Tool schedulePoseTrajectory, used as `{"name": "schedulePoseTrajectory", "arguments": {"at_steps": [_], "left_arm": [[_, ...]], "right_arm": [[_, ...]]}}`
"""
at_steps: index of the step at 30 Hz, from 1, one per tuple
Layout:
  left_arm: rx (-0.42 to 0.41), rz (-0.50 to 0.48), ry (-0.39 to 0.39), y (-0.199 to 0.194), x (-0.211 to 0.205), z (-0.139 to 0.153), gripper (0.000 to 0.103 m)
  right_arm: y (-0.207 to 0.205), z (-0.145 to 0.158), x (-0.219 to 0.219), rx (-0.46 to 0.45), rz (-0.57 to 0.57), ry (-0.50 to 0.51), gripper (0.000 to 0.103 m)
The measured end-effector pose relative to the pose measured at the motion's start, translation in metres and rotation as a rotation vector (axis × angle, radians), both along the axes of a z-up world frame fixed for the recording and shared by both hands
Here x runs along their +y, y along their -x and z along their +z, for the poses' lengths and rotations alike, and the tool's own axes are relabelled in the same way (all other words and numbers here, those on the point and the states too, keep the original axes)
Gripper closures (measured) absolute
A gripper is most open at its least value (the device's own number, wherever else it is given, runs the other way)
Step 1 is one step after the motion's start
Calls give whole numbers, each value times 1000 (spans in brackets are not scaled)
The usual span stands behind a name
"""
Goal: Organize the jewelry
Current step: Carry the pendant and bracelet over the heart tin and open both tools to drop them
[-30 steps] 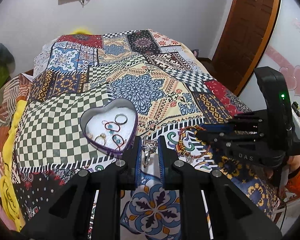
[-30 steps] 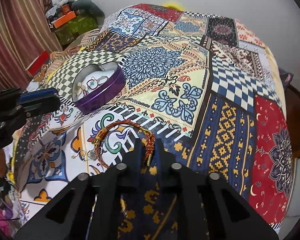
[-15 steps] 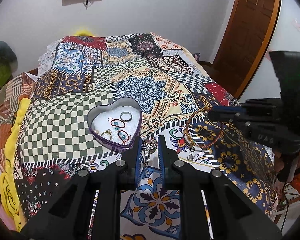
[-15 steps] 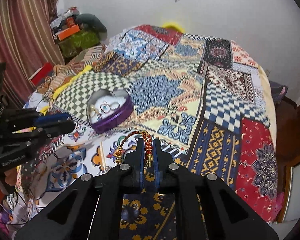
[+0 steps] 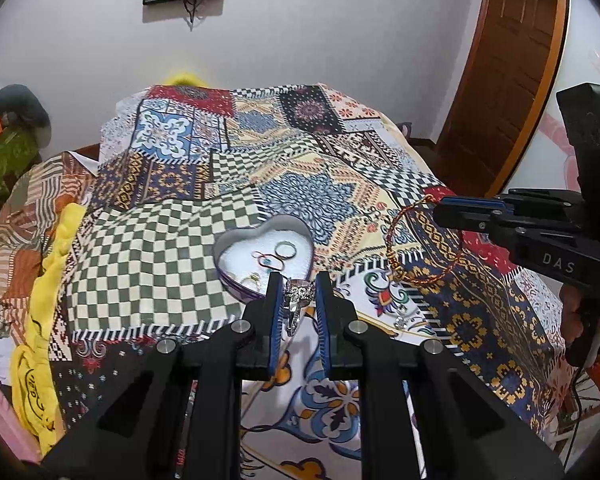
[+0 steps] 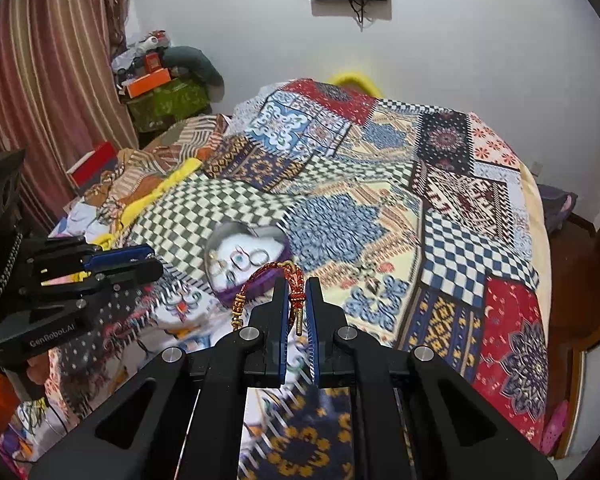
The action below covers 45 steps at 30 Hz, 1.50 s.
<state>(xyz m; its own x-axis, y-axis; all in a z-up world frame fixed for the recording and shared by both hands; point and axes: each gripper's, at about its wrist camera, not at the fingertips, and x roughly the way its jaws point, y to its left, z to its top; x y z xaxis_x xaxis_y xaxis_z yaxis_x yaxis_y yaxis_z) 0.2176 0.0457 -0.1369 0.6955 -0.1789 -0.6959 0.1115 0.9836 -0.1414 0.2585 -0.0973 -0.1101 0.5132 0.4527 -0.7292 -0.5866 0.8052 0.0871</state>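
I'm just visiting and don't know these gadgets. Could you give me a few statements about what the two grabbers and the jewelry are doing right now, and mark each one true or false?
1. The left gripper is closed on a silver ring. True.
2. The right gripper is empty. False: it pinches a red and gold bracelet, which hangs off the patterned bedspread.
3. The heart-shaped tin already holds several pieces of jewelry. True.
4. The tin's lid is on. False: it is open, its white lining showing.
5. The silver ring lies inside the tin. False: it is between the left gripper's fingers.
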Motion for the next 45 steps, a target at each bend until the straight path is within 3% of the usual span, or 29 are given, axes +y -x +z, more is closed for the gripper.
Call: {"name": "schedulePoseTrajectory", "arguments": {"at_steps": [18, 30, 39, 45], "left_arm": [[-32, 59, -9, -30, 35, 2, 88], [34, 58, 3, -65, 41, -27, 88], [88, 35, 10, -83, 34, -49, 88], [113, 28, 26, -89, 34, -55, 88]], "right_arm": [[-43, -23, 64, 65, 71, -16, 96], [-65, -56, 84, 141, 105, 73, 96], [-73, -63, 84, 192, 136, 94, 95], [-74, -59, 79, 192, 131, 91, 86]]}}
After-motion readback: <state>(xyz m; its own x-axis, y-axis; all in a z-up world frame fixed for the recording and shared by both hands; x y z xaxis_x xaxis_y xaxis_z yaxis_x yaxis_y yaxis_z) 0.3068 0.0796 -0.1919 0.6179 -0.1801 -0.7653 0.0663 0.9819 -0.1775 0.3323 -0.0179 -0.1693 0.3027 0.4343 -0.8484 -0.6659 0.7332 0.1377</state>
